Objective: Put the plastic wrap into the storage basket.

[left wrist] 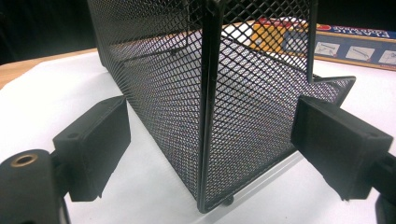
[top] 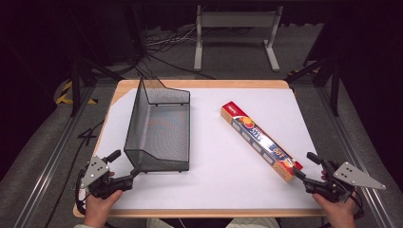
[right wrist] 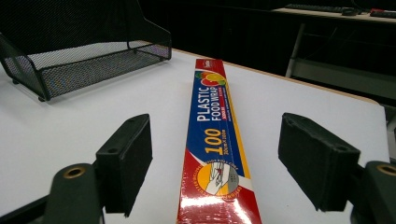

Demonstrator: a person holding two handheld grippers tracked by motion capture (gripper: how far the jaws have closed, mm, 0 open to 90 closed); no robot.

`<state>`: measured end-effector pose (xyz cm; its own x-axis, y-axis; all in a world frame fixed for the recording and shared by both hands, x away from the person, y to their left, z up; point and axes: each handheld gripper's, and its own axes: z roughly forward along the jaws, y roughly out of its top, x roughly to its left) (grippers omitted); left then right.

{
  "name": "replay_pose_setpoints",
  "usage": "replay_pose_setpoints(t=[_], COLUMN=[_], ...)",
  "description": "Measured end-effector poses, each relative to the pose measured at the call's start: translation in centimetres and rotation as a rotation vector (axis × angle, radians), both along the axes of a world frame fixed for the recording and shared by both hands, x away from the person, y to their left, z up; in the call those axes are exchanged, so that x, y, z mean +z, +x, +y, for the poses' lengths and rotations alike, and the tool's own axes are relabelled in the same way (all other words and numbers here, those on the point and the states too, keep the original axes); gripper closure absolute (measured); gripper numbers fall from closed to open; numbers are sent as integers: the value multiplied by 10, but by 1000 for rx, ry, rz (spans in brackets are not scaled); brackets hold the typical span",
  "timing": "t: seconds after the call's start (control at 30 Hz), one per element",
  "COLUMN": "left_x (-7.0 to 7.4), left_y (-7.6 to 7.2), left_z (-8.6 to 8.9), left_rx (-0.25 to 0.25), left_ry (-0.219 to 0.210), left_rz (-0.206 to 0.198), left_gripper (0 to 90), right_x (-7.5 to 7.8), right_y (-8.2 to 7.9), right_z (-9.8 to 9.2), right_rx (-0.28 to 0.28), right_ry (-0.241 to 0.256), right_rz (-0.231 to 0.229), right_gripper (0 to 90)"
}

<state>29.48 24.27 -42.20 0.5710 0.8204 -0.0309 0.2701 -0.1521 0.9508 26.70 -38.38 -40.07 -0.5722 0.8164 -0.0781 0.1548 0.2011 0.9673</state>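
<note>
A black wire-mesh basket (top: 159,128) stands on the left half of the white table (top: 214,161), its tall wall on the left. A long red, blue and yellow box of plastic food wrap (top: 259,140) lies diagonally on the right half. My left gripper (top: 126,165) is open at the basket's near left corner. In the left gripper view that corner of the basket (left wrist: 252,107) stands between the jaws of the left gripper (left wrist: 212,121). My right gripper (top: 306,166) is open at the box's near end. There the box (right wrist: 212,116) runs between the jaws of the right gripper (right wrist: 215,140), apart from both.
A grey metal stand (top: 235,28) and loose cables (top: 161,45) are on the floor behind the table. Aluminium rails (top: 52,156) run along both sides. The basket (right wrist: 88,65) sits far left in the right gripper view, and the box (left wrist: 355,46) lies behind the mesh in the left gripper view.
</note>
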Motion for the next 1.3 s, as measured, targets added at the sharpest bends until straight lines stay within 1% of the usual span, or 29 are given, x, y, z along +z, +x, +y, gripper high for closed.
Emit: replay_pose_setpoints(t=[0.07, 0.17, 0.2, 0.27, 0.37, 0.43, 0.5, 0.57, 0.67, 0.7, 0.77, 0.8, 0.87, 0.97, 1.07, 1.17, 1.23, 1.3], left_x=[0, 0, 0, 0, 1, 0, 0, 1, 1, 1, 1, 1, 1, 1, 1, 0, 1, 0], left_y=[0, 0, 0, -1, -1, -1, -1, -1, -2, -2, -1, -2, -2, -2, -2, -2, -2, -3], left_z=[0, -1, -1, -1, 0, -1, -1, -1, -1, -1, -1, -2, -2, -2, -1, 0, 0, 0], left_rx=[1, 1, 0, 1, 1, 3, 3, 5, 7, 9, 8, 8, 5, 8, 10, 13, 14, 14], left_ry=[-2, 0, 1, 1, 1, 2, 3, 7, 7, 8, 7, 15, 19, 15, 19, 15, 14, 18], left_rz=[0, 0, -1, -2, -2, -2, -1, -2, -1, 1, -1, 2, 2, -3, -1, -1, -1, -2], left_gripper=[129, 129, 129, 129, 129, 130, 129, 129, 129, 130, 130, 130, 130, 130, 130, 130, 131, 131], right_x=[1, 2, 2, 3, 4, 7, 12, 16, 22, 25, 30, 32, 38, 45, 51, 57, 63, 64], right_y=[0, 0, 1, 3, 4, 6, 7, 8, 12, 16, 22, 25, 35, 50, 62, 73, 81, 84], right_z=[0, 1, 1, 3, 4, 5, 6, 7, 9, 10, 14, 16, 22, 32, 41, 50, 55, 57], right_rx=[6, 9, 7, -3, 3, -2, -1, -4, -12, -11, 11, 19, 48, 58, 67, 77, 86, 89], right_ry=[5, 11, 5, -7, -6, -14, -17, -19, -24, -24, -30, -34, -50, -68, -99, -116, -123, -117], right_rz=[-4, 4, 27, 40, 58, 66, 62, 67, 80, 89, 112, 121, 167, 235, 257, 270, 285, 293], right_gripper=[272, 287, 289, 302, 305, 305, 305, 293, 249, 234, 233, 230, 230, 225, 223, 213, 195, 191])
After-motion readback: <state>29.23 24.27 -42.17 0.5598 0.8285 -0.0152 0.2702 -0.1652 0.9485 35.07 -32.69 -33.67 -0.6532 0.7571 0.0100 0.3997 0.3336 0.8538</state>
